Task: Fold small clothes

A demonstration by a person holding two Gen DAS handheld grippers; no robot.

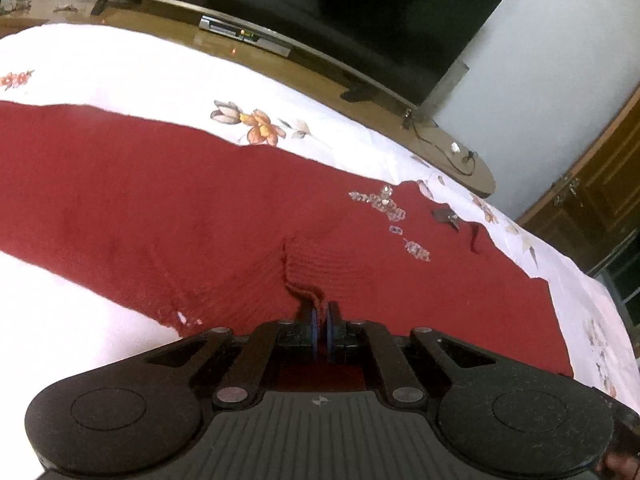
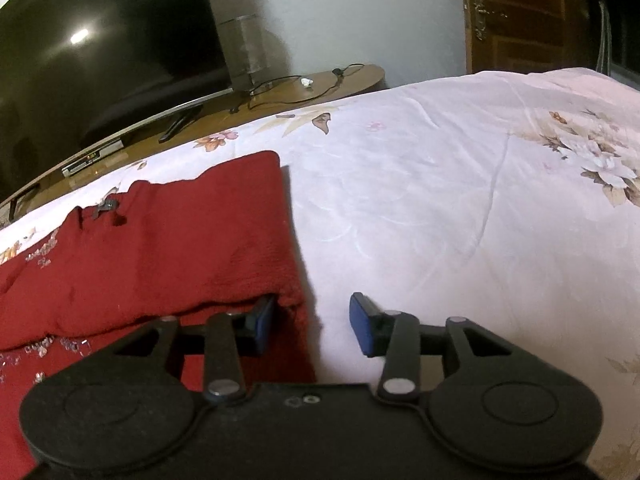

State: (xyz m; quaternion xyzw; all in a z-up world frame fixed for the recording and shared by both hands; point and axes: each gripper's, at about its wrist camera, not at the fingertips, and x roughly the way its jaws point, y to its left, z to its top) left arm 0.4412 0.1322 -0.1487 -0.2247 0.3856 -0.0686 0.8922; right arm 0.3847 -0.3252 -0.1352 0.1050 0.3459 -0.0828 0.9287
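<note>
Left pinches the red knit, right stands spread at its edge.

The red sweater [image 1: 200, 200] lies flat on the floral bedsheet [image 2: 440, 200], beaded trim just beyond the left gripper [image 1: 321, 322], whose fingers [image 1: 310, 320] are pressed together on a raised ridge of the knit. The right gripper [image 2: 312, 326] has its fingers [image 2: 362, 330] spread, one tucked under the sweater's folded edge, the other over bare sheet. Beyond both, a dark television [image 1: 320, 8] stands on a wooden bench [image 2: 280, 88].
</note>
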